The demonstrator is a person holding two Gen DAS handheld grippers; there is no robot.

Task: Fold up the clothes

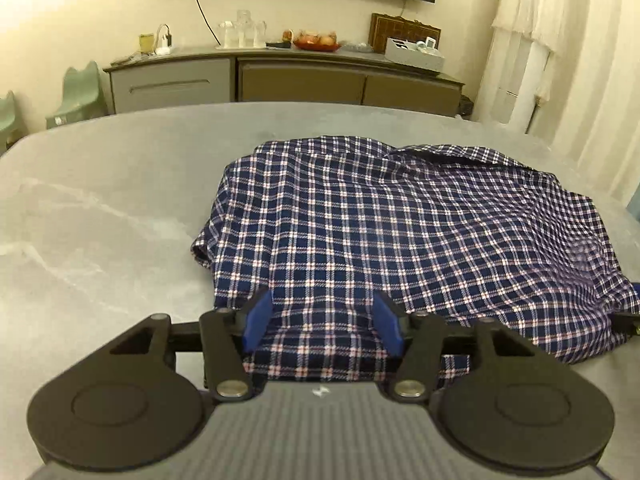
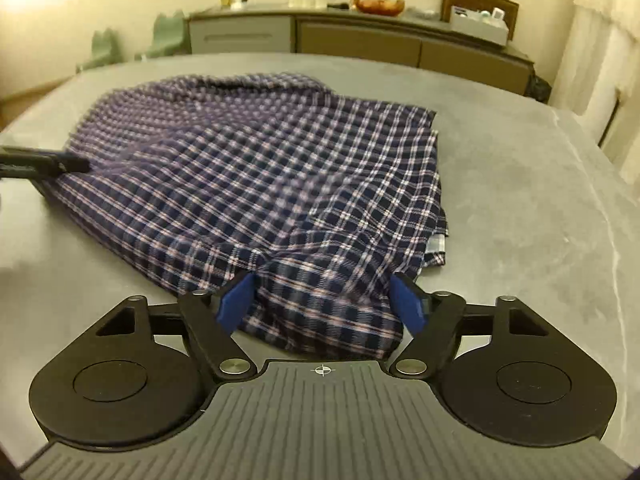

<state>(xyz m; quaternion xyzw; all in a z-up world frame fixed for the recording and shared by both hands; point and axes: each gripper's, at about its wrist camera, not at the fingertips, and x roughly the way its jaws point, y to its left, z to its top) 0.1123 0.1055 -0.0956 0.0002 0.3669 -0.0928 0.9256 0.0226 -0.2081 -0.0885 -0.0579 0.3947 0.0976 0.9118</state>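
left wrist view: plaid shirt [image 1: 400, 220] lying on grey worktop [image 1: 100, 200], bunched and rippled rather than flat, near hem running under left gripper [image 1: 323, 326]. blue pads [image 1: 258, 322] standing apart on either side of a raised band of cloth, not pressing it; released, cloth between jaws but not pinched.

right wrist view: same shirt [image 2: 260, 168] spread toward far left, right gripper [image 2: 322, 306] astride near right corner, pads [image 2: 408, 304] wide apart, a hump of fabric between them, no clamp on it. released too. other gripper showing as a dark bar at left edge, over the shirt's far side.

step in hand, as judged: near edge laid down, next fold still to come. to do well: smooth ripples on the side toward the right gripper before taking any new hold; take both holds on matching points of one edge so the fold line runs straight; pinch only the top layer or the full stack on purpose, not by accident; lift clear of lower cloth to avoid dragging it.

hidden or unclear: collar and sleeves not identifiable; number of layers under top surface not readable. far half of shirt blurred in right wrist view. small pale patch [image 2: 438, 244] at right edge, possibly a label, not certain. cloth directly beneath both gripper bodies covered.
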